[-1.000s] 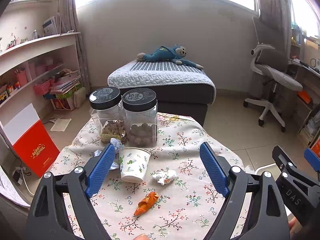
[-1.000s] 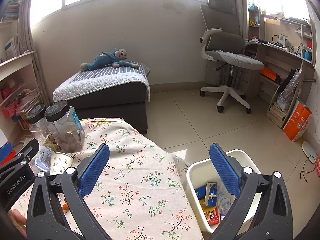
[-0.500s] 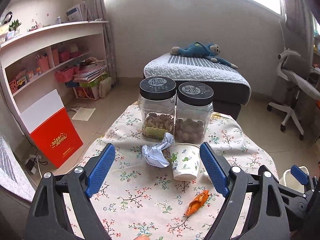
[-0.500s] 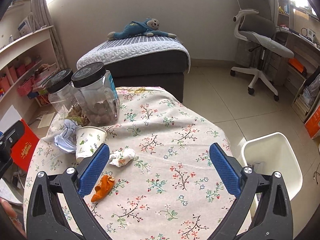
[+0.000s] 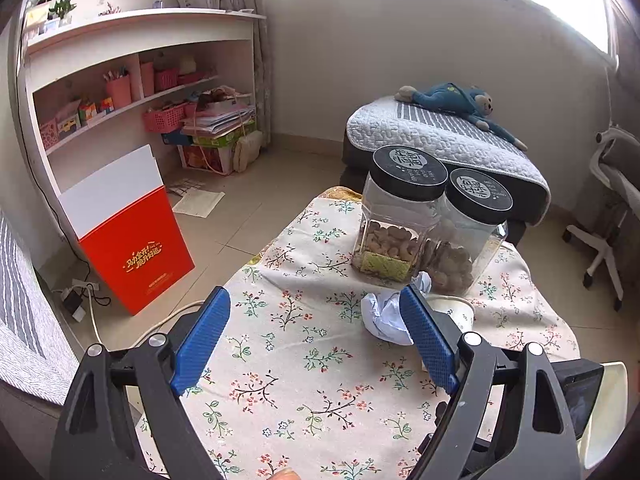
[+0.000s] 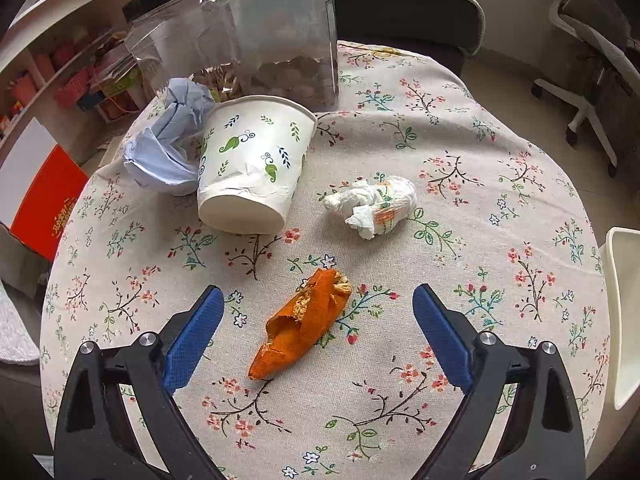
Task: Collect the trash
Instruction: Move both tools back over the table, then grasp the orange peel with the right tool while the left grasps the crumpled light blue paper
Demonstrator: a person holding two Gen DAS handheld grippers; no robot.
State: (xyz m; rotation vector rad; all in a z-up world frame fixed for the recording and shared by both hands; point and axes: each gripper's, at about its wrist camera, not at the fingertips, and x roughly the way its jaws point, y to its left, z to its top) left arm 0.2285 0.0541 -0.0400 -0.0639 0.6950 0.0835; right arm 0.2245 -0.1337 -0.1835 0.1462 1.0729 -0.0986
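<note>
Left tool (image 5: 314, 334) and right tool (image 6: 316, 332), black frames, ribbed blue pads, silver screws

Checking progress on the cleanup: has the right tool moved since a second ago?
Yes. The right tool has dropped toward the table, now straddling the orange peel, with the jars much nearer.

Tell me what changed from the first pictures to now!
The right gripper swung from over the bin to low above the table, its fingers now either side of the orange peel; they have just been closing a little but do not touch it. The left gripper swung left, staying open and empty. The cup, blue paper, white tissue and jars have not moved.
</note>
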